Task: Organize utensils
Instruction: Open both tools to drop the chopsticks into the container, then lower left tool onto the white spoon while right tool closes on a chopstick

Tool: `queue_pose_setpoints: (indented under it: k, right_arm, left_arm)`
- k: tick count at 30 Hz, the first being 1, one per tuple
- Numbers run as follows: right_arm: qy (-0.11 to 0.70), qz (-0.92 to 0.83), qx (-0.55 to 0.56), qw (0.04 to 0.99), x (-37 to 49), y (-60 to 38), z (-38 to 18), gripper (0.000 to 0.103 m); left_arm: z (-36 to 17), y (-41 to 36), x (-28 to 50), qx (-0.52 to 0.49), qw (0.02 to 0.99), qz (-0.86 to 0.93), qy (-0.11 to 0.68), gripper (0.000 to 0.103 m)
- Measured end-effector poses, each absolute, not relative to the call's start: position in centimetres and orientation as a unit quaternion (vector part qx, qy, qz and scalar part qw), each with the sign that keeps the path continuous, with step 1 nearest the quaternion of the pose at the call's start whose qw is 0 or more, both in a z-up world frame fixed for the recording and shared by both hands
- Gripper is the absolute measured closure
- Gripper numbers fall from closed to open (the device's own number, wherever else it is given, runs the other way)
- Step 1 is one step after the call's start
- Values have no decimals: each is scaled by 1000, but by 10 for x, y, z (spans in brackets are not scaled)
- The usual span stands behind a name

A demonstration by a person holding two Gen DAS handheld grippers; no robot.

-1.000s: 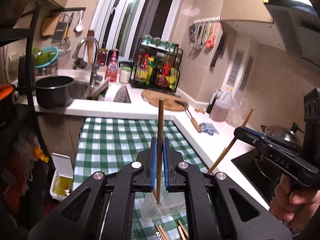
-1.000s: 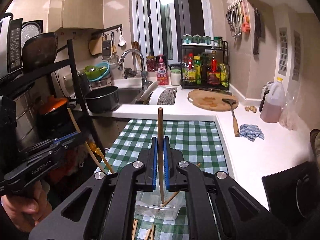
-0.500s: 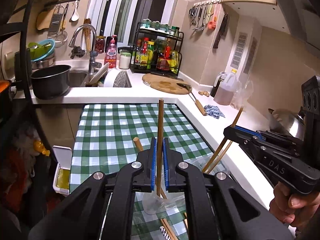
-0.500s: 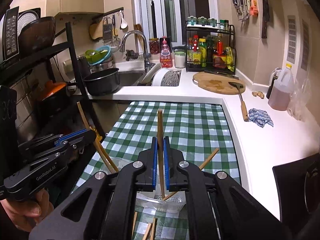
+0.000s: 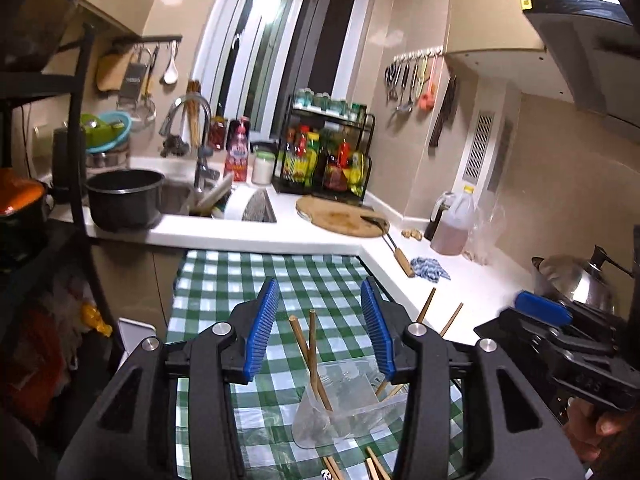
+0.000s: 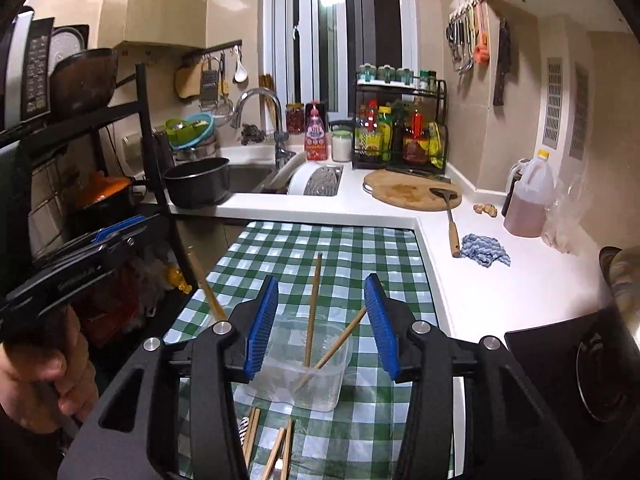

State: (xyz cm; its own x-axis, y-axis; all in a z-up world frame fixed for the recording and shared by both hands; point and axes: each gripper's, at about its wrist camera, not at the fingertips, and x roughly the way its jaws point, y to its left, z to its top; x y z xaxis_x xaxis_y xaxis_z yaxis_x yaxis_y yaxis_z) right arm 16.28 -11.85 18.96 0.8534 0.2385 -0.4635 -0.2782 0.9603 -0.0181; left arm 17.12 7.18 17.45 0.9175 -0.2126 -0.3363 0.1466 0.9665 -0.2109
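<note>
Left wrist view showed my left tongs (image 5: 318, 330) with their blue pads spreading apart, pressing on nothing. Between them, farther off, two wooden chopsticks (image 5: 311, 354) leaned in a clear plastic tub (image 5: 344, 408) that stood on the desk's green checked cloth (image 5: 224, 280). Two more chopstick tips (image 5: 426, 306) rose past the right pad, their lower ends inside the same tub. Loose chopsticks (image 5: 372, 466) lay flat on the cloth just in front of the tub. At the right edge my right tongs (image 5: 540, 312) came in from the side, held in my hand (image 5: 596, 432).

From the right wrist view, my right tongs (image 6: 322, 322) were likewise opening, their pads touching nothing. One chopstick (image 6: 312, 308) stood nearly upright in the tub (image 6: 320, 384) and a second (image 6: 340, 342) leaned toward the right pad without my being able to tell whether it brushed it. More chopsticks (image 6: 276, 448) lay on the cloth near the tub's front wall. My left tongs (image 6: 116, 236) showed at the left edge, in my other hand (image 6: 44, 376), with a chopstick (image 6: 204, 284) slanting up beside them.
</note>
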Motion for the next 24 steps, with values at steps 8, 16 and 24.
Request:
queue_pose_setpoints:
  k: [8, 16, 24]
  right_arm:
    - [175, 113, -11, 978, 97, -151, 170, 57]
    - [221, 128, 26, 967, 52, -180, 132, 65]
    - [310, 162, 48, 935, 24, -183, 54, 98]
  left_arm:
    - [175, 60, 118, -34, 989, -39, 136, 51]
    - [136, 51, 58, -24, 988, -22, 152, 51]
    - [76, 32, 19, -47, 974, -29, 222, 56]
